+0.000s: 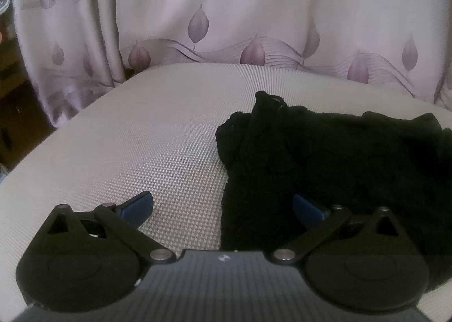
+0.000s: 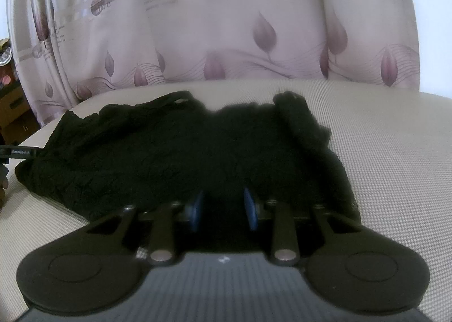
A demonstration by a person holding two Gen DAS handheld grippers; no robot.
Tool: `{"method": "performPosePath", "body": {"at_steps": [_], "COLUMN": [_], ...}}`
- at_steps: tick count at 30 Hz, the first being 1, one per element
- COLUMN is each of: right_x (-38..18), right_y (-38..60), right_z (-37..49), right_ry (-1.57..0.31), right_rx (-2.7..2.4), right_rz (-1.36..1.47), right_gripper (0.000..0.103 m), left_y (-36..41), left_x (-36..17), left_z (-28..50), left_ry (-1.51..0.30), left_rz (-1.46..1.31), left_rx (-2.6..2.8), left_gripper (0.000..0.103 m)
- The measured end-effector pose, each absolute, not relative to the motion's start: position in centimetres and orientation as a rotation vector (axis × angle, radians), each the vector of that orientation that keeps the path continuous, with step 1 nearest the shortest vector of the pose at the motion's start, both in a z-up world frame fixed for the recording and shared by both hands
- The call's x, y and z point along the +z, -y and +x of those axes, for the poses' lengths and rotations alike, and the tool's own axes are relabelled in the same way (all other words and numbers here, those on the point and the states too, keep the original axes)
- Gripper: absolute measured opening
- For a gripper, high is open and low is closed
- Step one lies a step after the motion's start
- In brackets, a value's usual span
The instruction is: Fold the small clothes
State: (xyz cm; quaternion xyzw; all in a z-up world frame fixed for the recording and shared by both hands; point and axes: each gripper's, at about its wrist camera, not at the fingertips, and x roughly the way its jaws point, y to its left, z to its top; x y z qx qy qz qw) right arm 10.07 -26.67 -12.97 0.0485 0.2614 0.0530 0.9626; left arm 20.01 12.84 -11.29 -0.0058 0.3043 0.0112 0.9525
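Two grippers work one black garment (image 2: 180,149) lying crumpled on the pale woven cushion (image 1: 135,147), near the leaf-print curtain (image 1: 226,11). Left gripper (image 1: 223,207) is spread wide, its right pad over the cloth's left edge, gripping nothing. Right gripper (image 2: 224,210) is narrowed over the near hem; whether it pinches fabric I cannot tell, black on black. Closing blindly risks catching several layers or the cushion weave. Garment shape stays unreadable.
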Motion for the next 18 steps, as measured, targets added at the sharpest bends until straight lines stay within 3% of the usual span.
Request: {"method": "performPosePath", "body": {"at_steps": [3, 6, 9, 10, 13, 14, 18], "right_x": [-13.0, -13.0, -13.0, -13.0, -12.9, -12.9, -13.0], "right_y": [26.7, 26.6, 26.6, 26.7, 26.4, 25.9, 25.0], "right_z": [10.0, 10.0, 10.0, 10.0, 10.0, 10.1, 10.3], "right_ry": [-0.529, -0.529, -0.527, -0.526, -0.527, -0.531, -0.545], "right_rx": [0.108, 0.108, 0.110, 0.115, 0.177, 0.189, 0.173], "right_rz": [0.100, 0.100, 0.104, 0.106, 0.095, 0.072, 0.021], "right_gripper": [0.031, 0.031, 0.033, 0.041, 0.093, 0.098, 0.098], "left_y": [-13.2, -13.4, -13.4, -13.4, -13.8, -13.9, -14.4], "left_x": [-11.3, -11.2, -10.7, -10.5, -10.2, -10.2, -10.4], "left_z": [20.3, 20.9, 21.7, 22.0, 23.5, 23.9, 25.2], "left_ry": [-0.634, -0.650, -0.662, -0.674, -0.709, -0.713, -0.700], "left_rz": [-0.038, -0.053, -0.059, -0.062, -0.089, -0.085, -0.076], "left_rx": [0.008, -0.032, -0.101, -0.129, -0.210, -0.234, -0.312], "left_gripper": [0.102, 0.094, 0.074, 0.069, 0.067, 0.067, 0.071]}}
